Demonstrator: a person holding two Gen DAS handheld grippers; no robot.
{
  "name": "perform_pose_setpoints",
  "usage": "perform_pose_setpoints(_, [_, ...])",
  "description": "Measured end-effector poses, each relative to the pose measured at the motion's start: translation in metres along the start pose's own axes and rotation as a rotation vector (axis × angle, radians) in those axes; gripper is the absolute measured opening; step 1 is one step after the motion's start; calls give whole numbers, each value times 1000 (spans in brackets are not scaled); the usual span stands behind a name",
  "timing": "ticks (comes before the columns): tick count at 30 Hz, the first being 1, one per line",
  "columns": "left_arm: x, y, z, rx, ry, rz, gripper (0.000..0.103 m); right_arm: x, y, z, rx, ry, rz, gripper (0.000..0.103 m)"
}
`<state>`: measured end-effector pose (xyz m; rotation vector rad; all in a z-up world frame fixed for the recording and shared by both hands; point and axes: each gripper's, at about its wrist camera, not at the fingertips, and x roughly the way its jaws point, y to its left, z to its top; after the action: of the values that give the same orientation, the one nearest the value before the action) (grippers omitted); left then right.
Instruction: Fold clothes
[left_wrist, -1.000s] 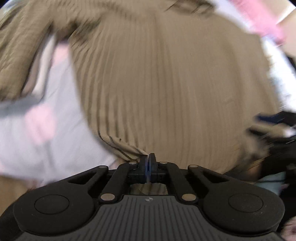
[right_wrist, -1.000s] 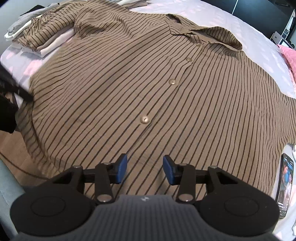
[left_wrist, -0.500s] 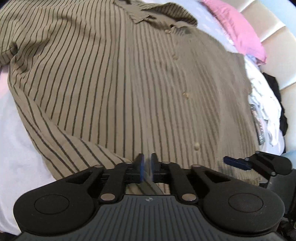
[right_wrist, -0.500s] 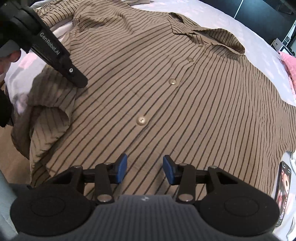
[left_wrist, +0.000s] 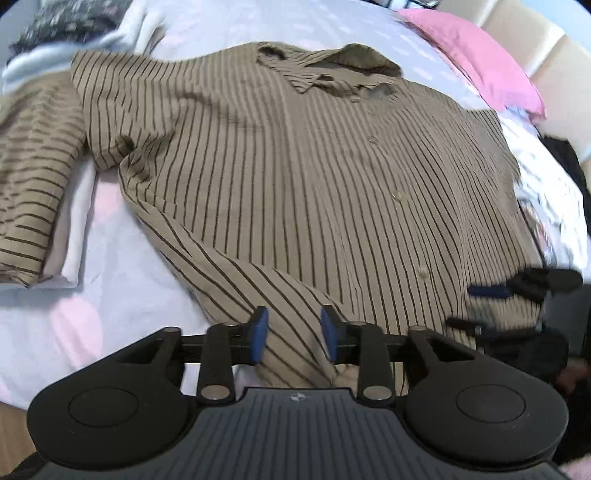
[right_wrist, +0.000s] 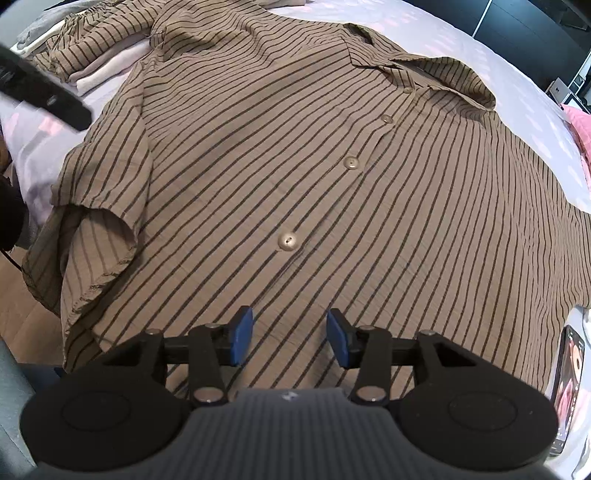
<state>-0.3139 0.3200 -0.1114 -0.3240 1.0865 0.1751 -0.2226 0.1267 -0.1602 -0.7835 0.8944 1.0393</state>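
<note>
A brown button shirt with dark stripes (left_wrist: 295, 177) lies front up on the bed, collar at the far end. My left gripper (left_wrist: 293, 334) hovers over its near left hem. Its jaws are opening, and the cloth lies under the gap without being pinched. In the right wrist view the shirt (right_wrist: 332, 184) fills the frame, and a flap of its left side (right_wrist: 107, 229) lies turned over onto the front. My right gripper (right_wrist: 290, 338) stands open just above the lower button line, holding nothing. One black finger of the left gripper (right_wrist: 48, 99) shows at the upper left.
A folded striped garment (left_wrist: 33, 177) sits on a stack of folded clothes at the left. A pink pillow (left_wrist: 476, 55) lies at the far right, and a phone (right_wrist: 569, 387) rests on the sheet by the shirt's right hem. Wooden floor (right_wrist: 22, 314) shows past the bed's edge.
The left gripper, shut on the shirt's side edge, carried it inward, let it go and pulled back and up. The flap now rests on the shirt. The right gripper stayed put.
</note>
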Motion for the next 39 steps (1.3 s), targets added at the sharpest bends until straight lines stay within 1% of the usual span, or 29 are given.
perform_pose_setpoints(3, [-2,-21,-11,101,7,20,38,0,-2,0,13,3,1,48])
perform_pose_setpoints(6, [-1,-44,-26,240,11,89,44,-1,-3,0,32,6,4,48])
perform_pose_setpoints(9, [9,-64,-40,381,20,164,45,-2,-5,0,39,5,-4,48])
perform_pose_setpoints(13, [25,-78,-51,492,28,241,45,-6,-5,-1,39,-5,-3,48])
perform_pose_setpoints(15, [32,-82,-59,558,32,312,45,-9,-6,-2,37,-12,-5,49])
perform_pose_setpoints(18, [41,-90,-69,668,25,410,42,-12,-7,-3,39,-21,-7,49])
perform_pose_setpoints(19, [44,-92,-71,698,17,435,38,-13,-7,-3,39,-23,-8,49])
perform_pose_setpoints(20, [45,-94,-73,721,6,454,28,-14,-8,-3,39,-24,-10,49])
perform_pose_setpoints(21, [46,-95,-73,730,-3,459,21,-15,-8,-2,38,-25,-12,49])
perform_pose_setpoints(22, [44,-96,-71,722,-15,455,17,-16,-8,-3,37,-25,-13,49])
perform_pose_setpoints(23, [39,-95,-69,700,-28,439,9,-16,-8,-3,36,-26,-14,49])
perform_pose_setpoints(24, [35,-95,-66,678,-42,423,4,-17,-8,-3,35,-27,-15,49])
perform_pose_setpoints(28, [2,-91,-55,589,-106,396,2,-17,-10,-4,44,-19,-23,49])
perform_pose_setpoints(30, [-19,-84,-50,539,-111,378,2,-16,-11,-5,53,-8,-24,49])
perform_pose_setpoints(32, [-39,-76,-47,506,-92,380,1,-15,-12,-6,62,4,-23,49])
perform_pose_setpoints(35, [-61,-53,-45,454,-21,410,1,-12,-12,-7,70,19,-19,49])
perform_pose_setpoints(37, [-67,-34,-44,435,53,434,1,-11,-12,-7,72,29,-16,49])
perform_pose_setpoints(39, [-61,-16,-45,451,150,473,1,-9,-12,-7,73,39,-14,49])
